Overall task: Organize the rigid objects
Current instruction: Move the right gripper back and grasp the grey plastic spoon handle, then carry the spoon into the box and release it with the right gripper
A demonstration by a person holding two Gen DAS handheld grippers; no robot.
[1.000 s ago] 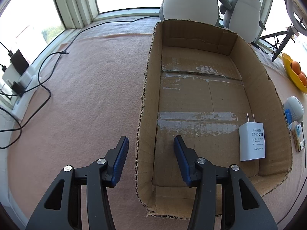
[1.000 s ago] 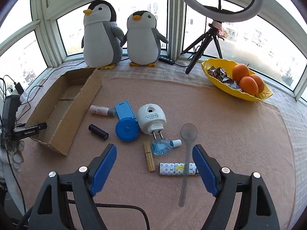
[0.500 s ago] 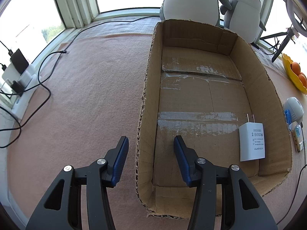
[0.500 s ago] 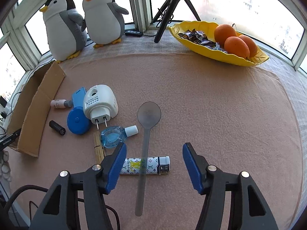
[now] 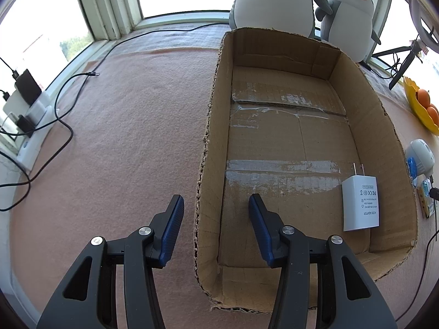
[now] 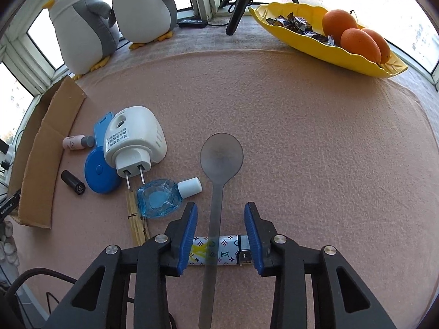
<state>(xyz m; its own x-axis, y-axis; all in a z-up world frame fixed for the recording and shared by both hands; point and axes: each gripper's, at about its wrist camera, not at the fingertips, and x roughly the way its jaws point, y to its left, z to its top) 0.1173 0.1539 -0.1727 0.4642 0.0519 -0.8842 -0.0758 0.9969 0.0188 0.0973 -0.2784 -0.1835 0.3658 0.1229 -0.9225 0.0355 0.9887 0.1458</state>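
Note:
A cardboard box [image 5: 216, 126] lies open on the pink cloth; a white power adapter [image 5: 360, 203] lies inside at its right wall. My left gripper [image 5: 216, 208] is open and empty, its fingers astride the box's near left wall. My right gripper [image 6: 221, 213] is open, low over a grey translucent spoon [image 6: 219, 170] whose handle runs between the fingers and across a patterned lighter [image 6: 219, 249]. To the left lie a blue-liquid bottle [image 6: 162, 198], a white plug-in device [image 6: 134, 142], a blue round case [image 6: 98, 171], a black cylinder [image 6: 72, 182], a pink tube [image 6: 75, 142] and a wooden clothespin [image 6: 135, 219].
Two plush penguins [image 6: 109, 19] stand by the window. A yellow dish [image 6: 329, 46] with oranges and sweets sits at the back right beside a tripod leg [image 6: 236, 13]. Cables and a power strip [image 5: 24, 126] lie at the table's left edge. The box's side [image 6: 49, 148] shows left.
My right gripper has moved forward and down over the spoon and lighter, and its fingers have narrowed around the spoon handle. The left gripper has not moved.

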